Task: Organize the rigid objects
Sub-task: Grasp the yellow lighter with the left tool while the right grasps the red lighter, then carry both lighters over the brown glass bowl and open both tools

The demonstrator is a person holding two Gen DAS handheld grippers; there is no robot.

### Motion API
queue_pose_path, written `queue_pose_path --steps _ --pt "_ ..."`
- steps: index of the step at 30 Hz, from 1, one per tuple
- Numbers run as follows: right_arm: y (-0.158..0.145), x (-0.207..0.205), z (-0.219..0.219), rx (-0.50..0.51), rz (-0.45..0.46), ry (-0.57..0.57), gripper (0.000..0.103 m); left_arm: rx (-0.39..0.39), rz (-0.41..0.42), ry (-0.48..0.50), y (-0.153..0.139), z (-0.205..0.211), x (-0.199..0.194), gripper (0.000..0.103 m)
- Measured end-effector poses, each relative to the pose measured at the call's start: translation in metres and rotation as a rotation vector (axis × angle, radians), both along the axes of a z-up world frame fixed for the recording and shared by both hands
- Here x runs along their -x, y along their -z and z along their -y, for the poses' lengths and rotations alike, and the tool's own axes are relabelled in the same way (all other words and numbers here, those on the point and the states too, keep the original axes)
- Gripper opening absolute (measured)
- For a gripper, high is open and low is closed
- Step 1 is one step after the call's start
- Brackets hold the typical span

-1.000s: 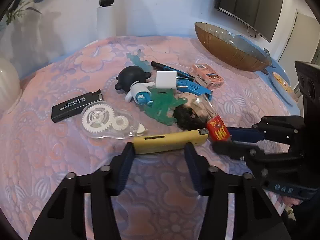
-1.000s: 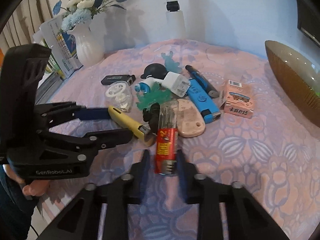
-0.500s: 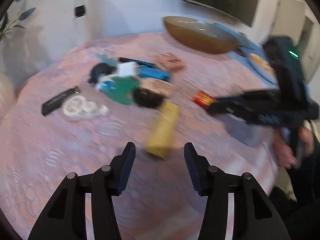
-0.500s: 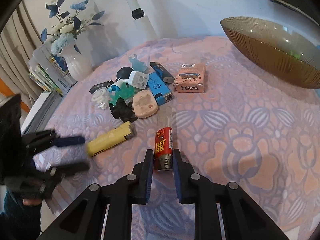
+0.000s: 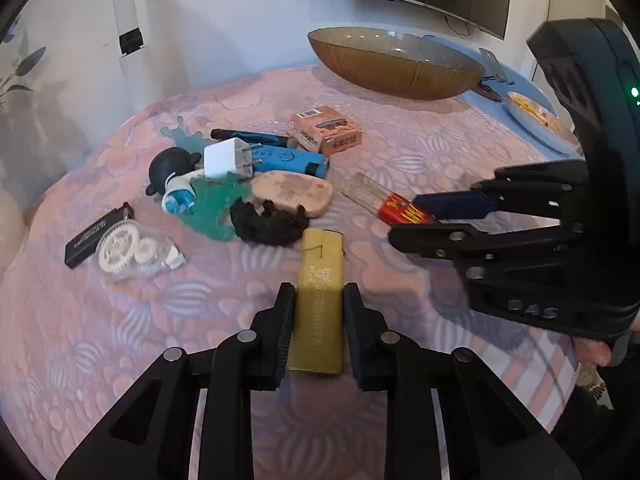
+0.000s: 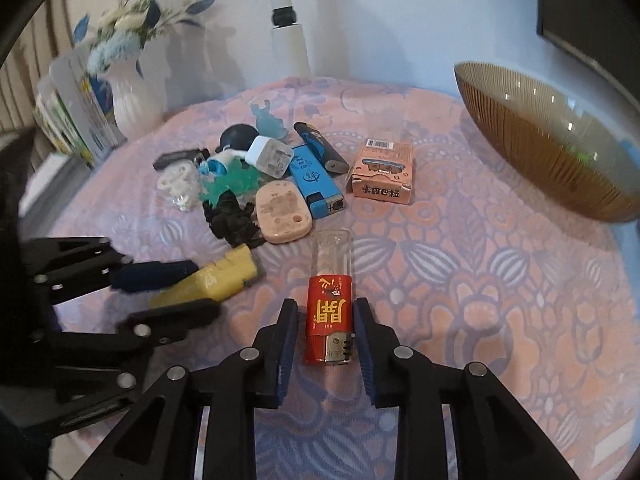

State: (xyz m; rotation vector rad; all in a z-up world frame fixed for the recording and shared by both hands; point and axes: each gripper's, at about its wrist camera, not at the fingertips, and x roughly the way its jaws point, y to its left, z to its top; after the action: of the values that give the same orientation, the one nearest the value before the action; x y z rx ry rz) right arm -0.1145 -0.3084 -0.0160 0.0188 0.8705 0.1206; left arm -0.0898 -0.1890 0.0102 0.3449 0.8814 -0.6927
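My left gripper [image 5: 317, 328] is shut on a yellow lighter [image 5: 320, 300], which points away from me toward the pile; it also shows in the right wrist view [image 6: 212, 280]. My right gripper [image 6: 325, 340] has its jaws around a red and clear lighter [image 6: 330, 312] with small gaps on both sides. That lighter shows in the left wrist view [image 5: 384, 202]. A pile lies beyond: white charger [image 5: 226, 158], blue lighter [image 5: 288, 159], pink oval case [image 5: 292, 194], black hair tie [image 5: 268, 226], orange box [image 5: 326, 130].
A brown glass bowl [image 6: 552, 140] stands at the back right. A white vase [image 6: 134, 98] with blue flowers and some books stand at the back left. A correction tape [image 5: 136, 252] and a black stick [image 5: 86, 236] lie left of the pile. A white post [image 6: 288, 36] rises behind.
My left gripper has turned in line with the yellow lighter and closed on it. My right gripper has loosened slightly around the red lighter and swung back toward the pile.
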Motion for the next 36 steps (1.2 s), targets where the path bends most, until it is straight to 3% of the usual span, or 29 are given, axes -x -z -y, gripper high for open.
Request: queue_pose_path --steps 2,6,11,15,17,18,20,23,25,26,28,32,36 --pt "0.000 0.005 -0.006 0.054 0.016 -0.012 0.023 0.014 0.011 -0.030 -0.003 -0.006 0.004 0.021" --pt "-0.007 0.016 0.005 0.031 0.025 -0.012 0.023 0.084 0.015 -0.099 -0.016 -0.035 0.013 0.021" --pt "-0.023 0.030 0.036 0.019 0.047 0.051 0.023 0.079 0.002 -0.164 -0.013 -0.055 0.014 0.021" --pt "-0.006 0.028 0.042 -0.009 -0.016 0.066 0.023 0.056 -0.050 -0.185 0.003 -0.051 0.008 0.021" --pt "0.001 0.031 0.041 -0.018 -0.017 0.073 0.026 0.046 -0.029 -0.189 0.001 -0.049 0.013 0.030" --pt "0.001 0.033 0.041 -0.030 -0.014 0.069 0.030 0.042 -0.029 -0.196 0.001 -0.049 0.013 0.041" --pt "0.000 0.035 0.042 -0.059 -0.015 0.055 0.036 0.026 -0.025 -0.207 0.002 -0.049 0.012 0.042" --pt "0.000 0.036 0.043 -0.052 -0.012 0.066 0.036 0.016 -0.010 -0.199 0.002 -0.046 0.014 0.040" --pt "0.001 0.037 0.038 -0.021 -0.003 0.079 0.032 0.014 -0.001 -0.189 0.002 -0.044 0.016 0.026" --pt "0.001 0.037 0.032 0.022 0.005 0.086 0.025 0.015 0.004 -0.195 0.002 -0.043 0.017 0.023" --pt "0.001 0.038 0.023 0.064 0.014 0.071 0.024 0.016 0.017 -0.193 0.000 -0.042 0.018 0.020" --pt "-0.007 0.048 0.007 -0.064 0.027 -0.048 0.024 -0.003 0.094 -0.171 -0.016 -0.030 0.026 0.020" --pt "-0.026 0.054 0.020 -0.156 0.065 -0.041 0.021 0.050 0.160 -0.127 -0.050 -0.015 0.025 0.020"
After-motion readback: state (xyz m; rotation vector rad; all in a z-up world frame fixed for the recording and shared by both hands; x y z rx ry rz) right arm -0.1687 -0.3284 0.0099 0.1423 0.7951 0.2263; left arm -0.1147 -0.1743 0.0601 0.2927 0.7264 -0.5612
